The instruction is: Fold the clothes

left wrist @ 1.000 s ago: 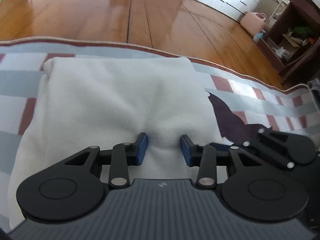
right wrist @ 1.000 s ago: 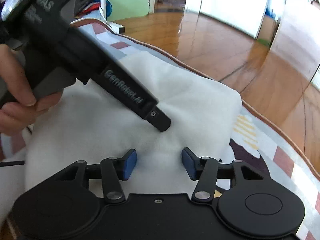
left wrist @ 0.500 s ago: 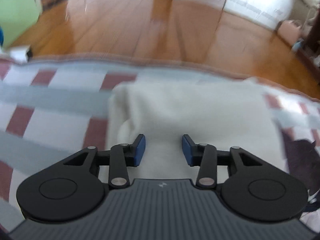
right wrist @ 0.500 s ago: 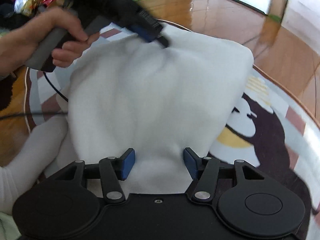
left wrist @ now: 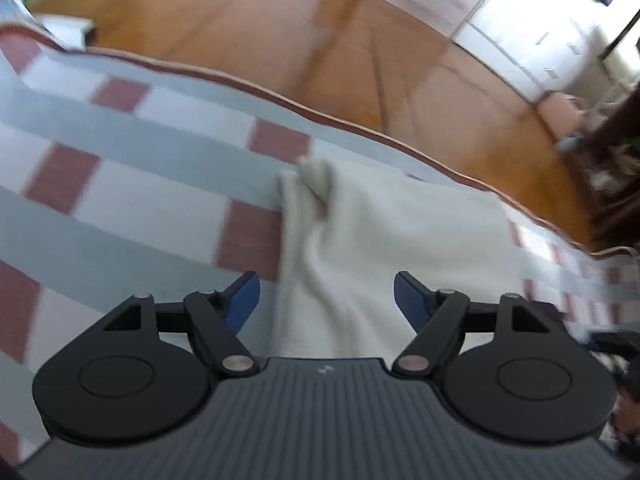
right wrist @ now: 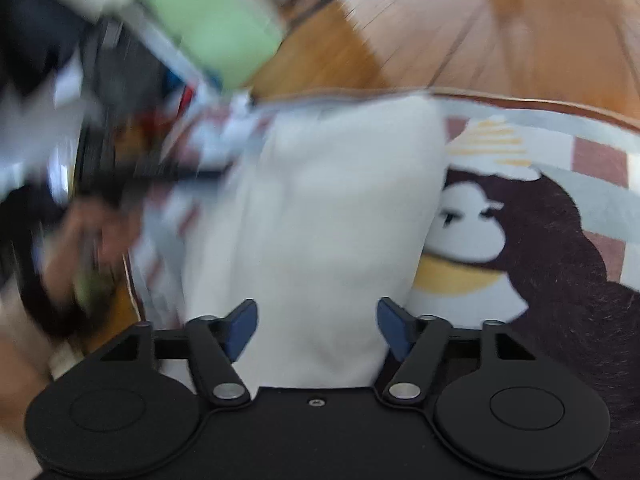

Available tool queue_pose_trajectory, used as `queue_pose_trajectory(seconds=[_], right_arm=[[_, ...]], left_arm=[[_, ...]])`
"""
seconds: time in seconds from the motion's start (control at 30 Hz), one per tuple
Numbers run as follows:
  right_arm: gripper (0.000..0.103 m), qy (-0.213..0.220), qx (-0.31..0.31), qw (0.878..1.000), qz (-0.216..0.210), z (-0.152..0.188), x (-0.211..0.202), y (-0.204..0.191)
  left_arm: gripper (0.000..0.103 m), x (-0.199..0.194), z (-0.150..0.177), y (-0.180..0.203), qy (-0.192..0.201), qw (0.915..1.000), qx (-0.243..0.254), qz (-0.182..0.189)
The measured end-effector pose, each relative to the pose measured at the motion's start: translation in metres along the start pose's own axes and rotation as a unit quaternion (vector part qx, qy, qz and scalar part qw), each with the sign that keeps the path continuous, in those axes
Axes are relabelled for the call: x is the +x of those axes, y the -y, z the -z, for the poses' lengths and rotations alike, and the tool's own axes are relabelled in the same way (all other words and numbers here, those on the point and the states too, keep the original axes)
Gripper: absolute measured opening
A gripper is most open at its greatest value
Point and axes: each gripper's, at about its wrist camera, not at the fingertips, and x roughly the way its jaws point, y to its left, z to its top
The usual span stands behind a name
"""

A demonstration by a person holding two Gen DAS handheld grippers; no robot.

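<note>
Both grippers (left wrist: 327,298) (right wrist: 317,327) — over white garment (left wrist: 392,240)

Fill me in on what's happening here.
A person is folding a white fleecy garment on a checked rug with a cartoon bear, a two-finger gripper in each hand. The left gripper and right gripper both have their jaws opening, pads clear of the cloth. The garment lies folded into a narrow stack.
</note>
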Motion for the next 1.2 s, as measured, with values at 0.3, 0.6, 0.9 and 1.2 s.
queue_pose_trajectory(seconds=[0.3,0.6,0.9,1.2], right_arm=[[0.08,0.005,0.144,0.989,-0.02,0.01,0.05,0.038],[0.089,0.015,0.194,0.978,-0.078,0.025,0.079,0.06],[0.073,0.072,0.118,0.99,-0.03,0.011,0.099,0.02],[0.063,0.154,-0.002,0.988,0.01,0.003,0.057,-0.02]], left_arm=[[0.075,0.023,-0.007,0.002,-0.006,0.9989,0.045,0.007],[0.083,0.055,0.022,-0.059,-0.05,0.9856,-0.128,0.099],[0.049,0.056,0.039,-0.029,-0.06,0.9885,-0.085,0.109],[0.039,0.038,0.026,0.04,-0.015,0.9953,0.023,0.093]])
